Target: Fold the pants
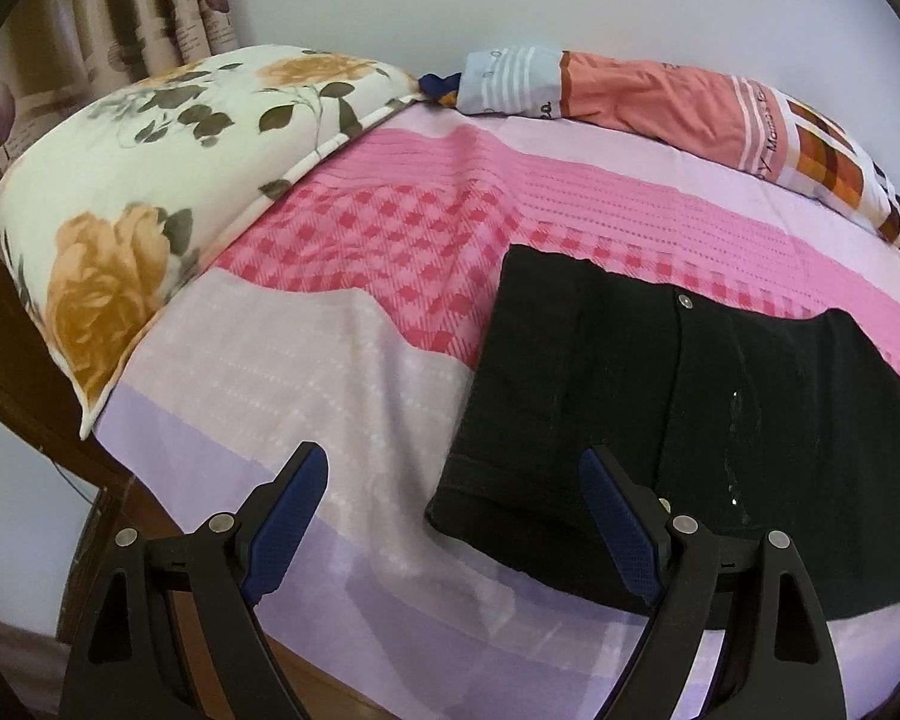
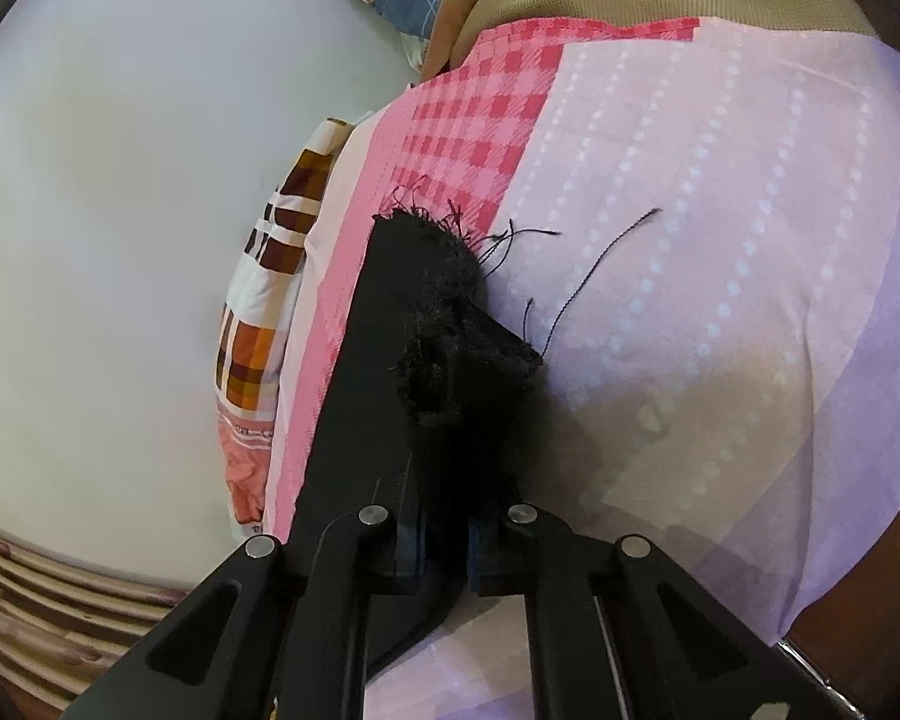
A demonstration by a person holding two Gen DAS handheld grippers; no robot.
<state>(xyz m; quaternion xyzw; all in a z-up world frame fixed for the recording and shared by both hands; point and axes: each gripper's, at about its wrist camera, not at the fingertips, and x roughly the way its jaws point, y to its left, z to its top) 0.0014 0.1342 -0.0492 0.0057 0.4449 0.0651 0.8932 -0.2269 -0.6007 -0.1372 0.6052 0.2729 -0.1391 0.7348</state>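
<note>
Black pants lie flat on the pink and lilac bed sheet, waistband and metal button toward the far side. My left gripper hovers open over the near left corner of the pants, one blue pad over bare sheet and the other at the cloth's edge, nothing pinched between them. In the right wrist view the pants run away from me to a frayed hem with loose threads. My right gripper is shut on the bunched black cloth, which hides its fingertips.
A floral pillow sits at the far left of the bed. An orange checked pillow lies along the wall, also seen as the checked pillow. Curtains hang at the back left. The dark wooden bed frame borders the left.
</note>
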